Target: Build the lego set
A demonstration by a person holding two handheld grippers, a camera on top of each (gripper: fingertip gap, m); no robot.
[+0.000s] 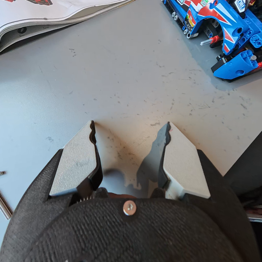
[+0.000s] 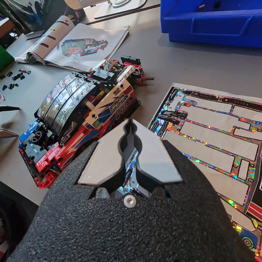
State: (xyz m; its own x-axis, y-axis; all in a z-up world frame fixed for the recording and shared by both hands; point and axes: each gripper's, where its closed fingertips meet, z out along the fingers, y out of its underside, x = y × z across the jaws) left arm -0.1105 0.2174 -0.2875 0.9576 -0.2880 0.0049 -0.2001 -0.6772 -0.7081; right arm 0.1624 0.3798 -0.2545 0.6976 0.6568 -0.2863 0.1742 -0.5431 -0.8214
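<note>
The partly built lego car (image 2: 79, 116) lies on the grey table, red, white, blue and black with shiny curved roof panels. In the left wrist view its blue and red body (image 1: 221, 28) sits at the top right. My left gripper (image 1: 130, 123) is open and empty over bare table, well left of and below the car. My right gripper (image 2: 130, 120) is shut with nothing visible between its tips, just beside the car's right flank and the left edge of the holographic sticker sheet (image 2: 212, 141). The left gripper's fingers (image 2: 8, 109) show blurred at the left edge of the right wrist view.
An open instruction booklet (image 2: 79, 46) lies behind the car; it also shows in the left wrist view (image 1: 42, 17). Several small loose pieces (image 2: 15, 78) lie at the left. A blue bin (image 2: 212, 24) stands at the back right. The table's front edge (image 2: 21, 191) is near. The grippers' ends are close to 35 centimeters from one another.
</note>
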